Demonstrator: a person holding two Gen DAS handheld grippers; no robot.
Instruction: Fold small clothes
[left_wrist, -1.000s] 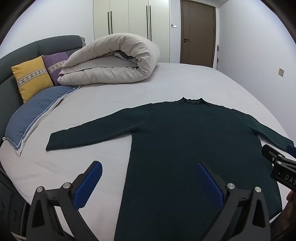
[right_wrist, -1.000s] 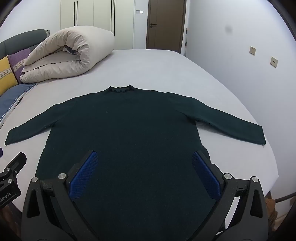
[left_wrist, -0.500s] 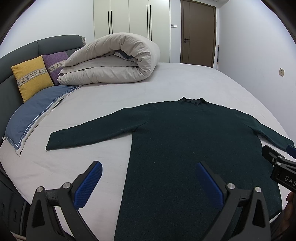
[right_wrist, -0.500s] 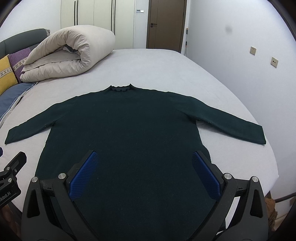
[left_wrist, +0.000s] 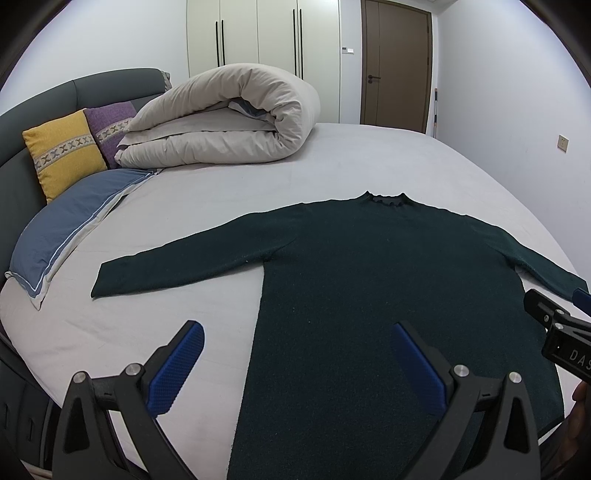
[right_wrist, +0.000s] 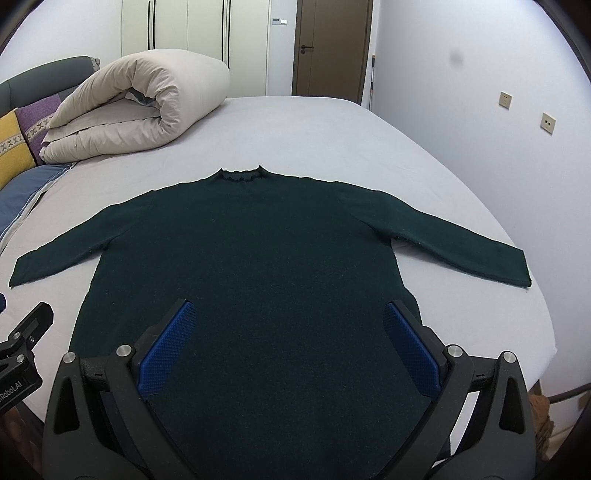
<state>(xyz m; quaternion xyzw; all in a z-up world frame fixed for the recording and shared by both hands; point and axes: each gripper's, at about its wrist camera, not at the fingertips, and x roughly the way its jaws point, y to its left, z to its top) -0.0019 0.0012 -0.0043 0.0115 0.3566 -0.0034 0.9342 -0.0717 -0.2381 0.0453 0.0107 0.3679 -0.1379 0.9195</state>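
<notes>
**Dark green sweater lying spread out, both tongs hanging open above its hem**

A dark green, long-sleeved knitted sweater (right_wrist: 255, 266) is lying flat on the pale grey sheet of the bed (right_wrist: 325, 140), its frilled collar pointing toward the far wardrobe and its hem reaching the near edge. Both sleeves are stretching straight out to the sides, slightly angled toward the near edge, the cuffs resting on the sheet. The knit is looking smooth, with no folds or bunching anywhere on the body.

The left tongs (left_wrist: 295, 354) are hanging wide open over the sweater's left edge, one blue ribbed pad over the bare sheet and the other over the dark fabric, gripping nothing. The right tongs (right_wrist: 288, 343) are also standing wide open, both blue pads over the lower body of the garment, holding nothing.

Behind the sweater, a rolled beige duvet (left_wrist: 229, 122) is sitting near the grey headboard, with a yellow patterned cushion (left_wrist: 64, 151), a purple cushion (left_wrist: 110, 127) and a blue pillow (left_wrist: 62, 232) lying beside it.
</notes>
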